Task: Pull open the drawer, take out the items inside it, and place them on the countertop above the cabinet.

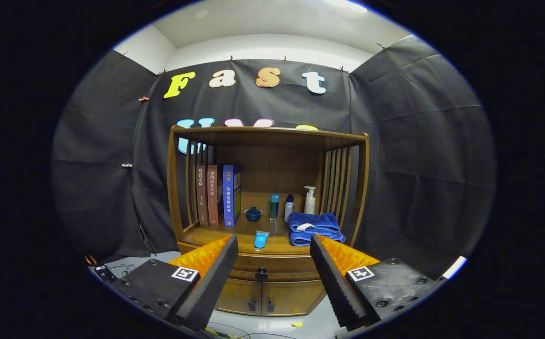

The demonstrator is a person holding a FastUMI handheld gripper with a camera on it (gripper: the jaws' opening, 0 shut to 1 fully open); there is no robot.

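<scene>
A wooden cabinet [272,141] stands against the booth wall, some way beyond my gripper [274,247]. Its drawer [272,264] is closed, with a dark round knob [261,273] at its middle, seen in the gap between my fingers. The countertop [234,235] above the drawer holds a small blue tube [261,238] near its front edge and a folded blue towel [313,227] to the right. My gripper is open, with nothing between its fingers, well short of the cabinet.
On the counter, three upright books [218,194] stand at the left, then a small blue lidded cup [253,214], a blue bottle [274,206], a small white bottle [289,207] and a pump bottle [310,200]. Two lower doors [265,296] sit under the drawer. Cables [112,270] lie on the floor at left.
</scene>
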